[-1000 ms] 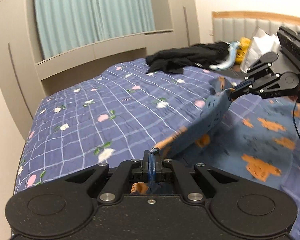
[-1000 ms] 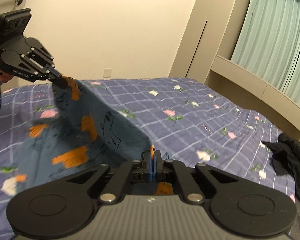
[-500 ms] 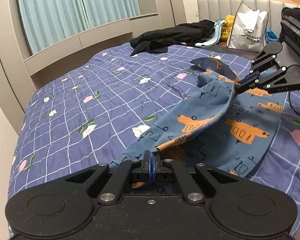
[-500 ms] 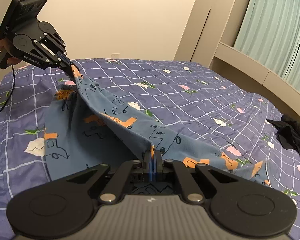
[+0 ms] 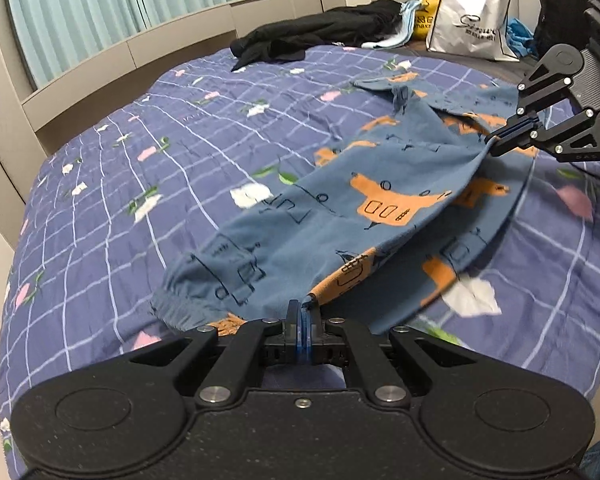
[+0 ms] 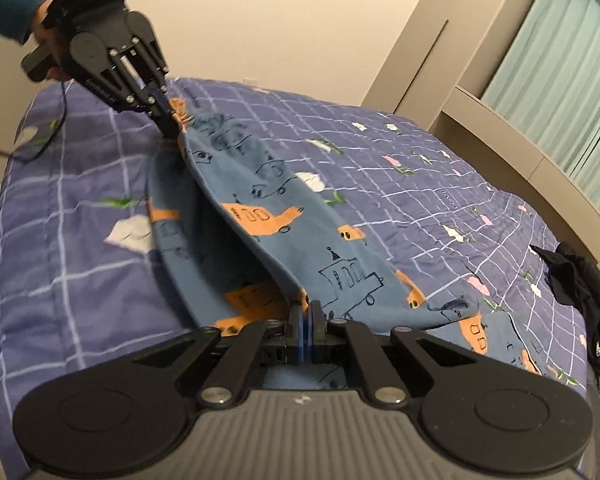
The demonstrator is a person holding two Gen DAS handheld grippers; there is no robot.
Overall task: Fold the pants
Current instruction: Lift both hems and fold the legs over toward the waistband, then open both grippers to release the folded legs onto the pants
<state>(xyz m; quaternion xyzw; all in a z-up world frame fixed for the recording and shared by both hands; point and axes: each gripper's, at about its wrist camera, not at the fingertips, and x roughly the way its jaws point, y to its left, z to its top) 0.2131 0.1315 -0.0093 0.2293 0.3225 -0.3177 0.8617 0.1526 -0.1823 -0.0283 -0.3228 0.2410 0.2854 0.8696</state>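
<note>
Blue pants with orange vehicle prints lie partly on the purple checked bedspread. My left gripper is shut on the edge near the cuffed leg end. My right gripper is shut on the edge near the waist. Between them one layer is lifted taut over the layer below, forming a fold. In the right wrist view, the right gripper pinches the pants and the left gripper holds the far end.
A black garment lies at the far side of the bed, also at the right wrist view's right edge. A white shopping bag and other items stand by the headboard. Curtains and a ledge run along the far wall.
Both grippers have come down toward the bed with the pants. The raised fabric now drapes lower, with more of it resting on the bedspread.
</note>
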